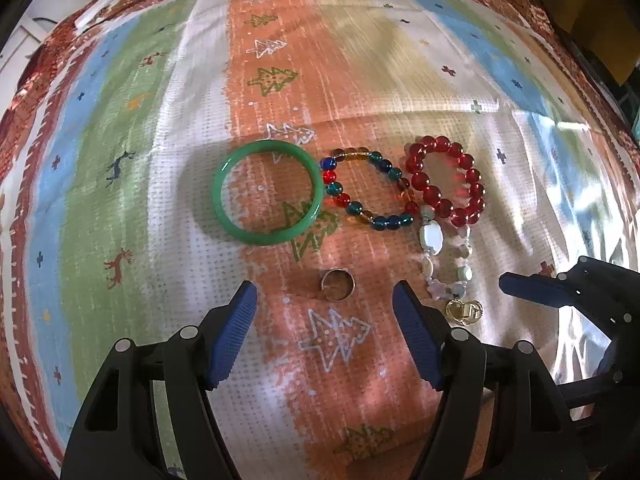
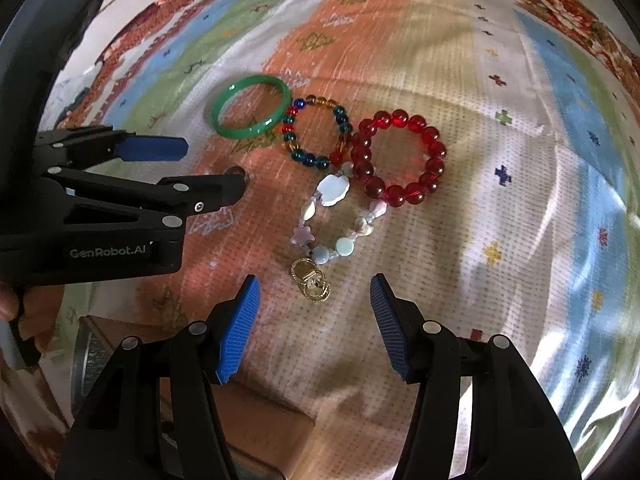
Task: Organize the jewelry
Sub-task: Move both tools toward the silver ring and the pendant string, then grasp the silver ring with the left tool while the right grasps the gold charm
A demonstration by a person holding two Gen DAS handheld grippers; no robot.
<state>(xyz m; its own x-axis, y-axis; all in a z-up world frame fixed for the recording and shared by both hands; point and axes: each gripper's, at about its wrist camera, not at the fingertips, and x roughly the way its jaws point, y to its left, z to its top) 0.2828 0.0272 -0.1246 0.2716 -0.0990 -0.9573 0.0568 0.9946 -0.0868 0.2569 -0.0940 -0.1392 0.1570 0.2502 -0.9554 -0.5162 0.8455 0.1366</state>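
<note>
On the patterned cloth (image 1: 120, 200) lie a green bangle (image 1: 268, 192), a multicoloured bead bracelet (image 1: 368, 190), a red bead bracelet (image 1: 444, 180), a pastel shell bracelet (image 1: 444, 264), a gold piece (image 1: 464, 312) and a small metal ring (image 1: 338, 285). My left gripper (image 1: 325, 294) points down, open, with the ring just ahead between its fingertips, untouched. My right gripper (image 2: 314, 280) is open above the gold piece (image 2: 312, 284), and the shell bracelet (image 2: 336, 220) lies just beyond. In the right wrist view the left gripper (image 2: 212, 168) partly hides the ring (image 2: 236, 171).
The cloth (image 2: 520, 160) spreads wide on all sides of the jewelry. A brown box (image 2: 260, 420) and a grey metal object (image 2: 86, 356) sit at the near edge under the right gripper. A person's hand (image 2: 10, 304) holds the left gripper.
</note>
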